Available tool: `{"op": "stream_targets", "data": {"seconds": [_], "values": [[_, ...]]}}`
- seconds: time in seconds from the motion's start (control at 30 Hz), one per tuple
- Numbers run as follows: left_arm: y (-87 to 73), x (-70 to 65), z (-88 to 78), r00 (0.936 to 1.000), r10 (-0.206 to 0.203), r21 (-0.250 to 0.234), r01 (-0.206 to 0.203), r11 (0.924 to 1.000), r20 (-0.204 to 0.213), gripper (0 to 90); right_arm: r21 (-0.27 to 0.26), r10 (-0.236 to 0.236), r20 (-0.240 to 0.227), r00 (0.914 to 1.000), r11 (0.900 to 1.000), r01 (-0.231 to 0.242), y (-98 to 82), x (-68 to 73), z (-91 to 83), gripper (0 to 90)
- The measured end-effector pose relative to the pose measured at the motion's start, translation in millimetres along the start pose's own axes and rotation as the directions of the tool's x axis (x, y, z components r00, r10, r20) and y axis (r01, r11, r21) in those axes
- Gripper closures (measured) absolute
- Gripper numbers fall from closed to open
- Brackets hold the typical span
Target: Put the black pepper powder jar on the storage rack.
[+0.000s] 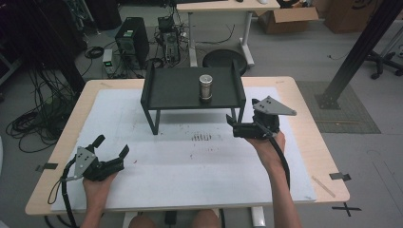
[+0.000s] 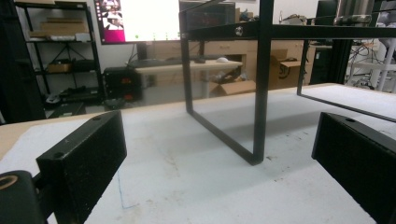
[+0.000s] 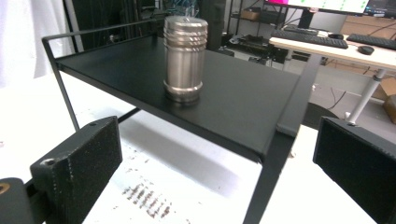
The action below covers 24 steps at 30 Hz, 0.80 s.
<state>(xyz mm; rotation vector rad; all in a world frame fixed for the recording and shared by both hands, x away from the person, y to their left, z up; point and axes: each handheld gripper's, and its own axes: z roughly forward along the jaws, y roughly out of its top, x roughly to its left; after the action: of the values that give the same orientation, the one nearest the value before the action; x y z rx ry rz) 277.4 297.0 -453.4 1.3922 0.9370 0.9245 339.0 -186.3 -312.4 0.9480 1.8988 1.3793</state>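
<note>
On black flat shelf (image 1: 180, 88), ribbed steel cylinder (image 1: 206, 87).

Left gripper (image 1: 112, 145) held low at near left, jaws spread wide, pointing forward and right. Left hand (image 1: 98, 183) under its body, forearm entering from bottom edge. Right gripper (image 1: 231, 124) farther forward at right, jaws wide apart, aimed leftward. Right hand (image 1: 267, 145) gripping from behind, forearm stretched out straight.

No readable text, labels or numbers on any object; monitor (image 2: 137, 21) content too blurred
</note>
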Motion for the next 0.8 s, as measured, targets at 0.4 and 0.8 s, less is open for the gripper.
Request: {"op": "stream_targets", "data": {"seconds": [0.4,0.8], "values": [[-0.1,-0.2,0.1,1.0000,-0.004,0.000,0.004,1.0000,0.000,3.5,0.000,0.017,0.061,0.9980,1.000,-0.017,-41.0,-4.8,-2.9,1.2],[0.0,-0.2,0.1,1.0000,-0.004,0.001,0.004,1.0000,0.000,3.5,0.001,0.042,0.106,0.9935,0.999,-0.042,-93.1,-9.3,-5.0,0.7]]}}
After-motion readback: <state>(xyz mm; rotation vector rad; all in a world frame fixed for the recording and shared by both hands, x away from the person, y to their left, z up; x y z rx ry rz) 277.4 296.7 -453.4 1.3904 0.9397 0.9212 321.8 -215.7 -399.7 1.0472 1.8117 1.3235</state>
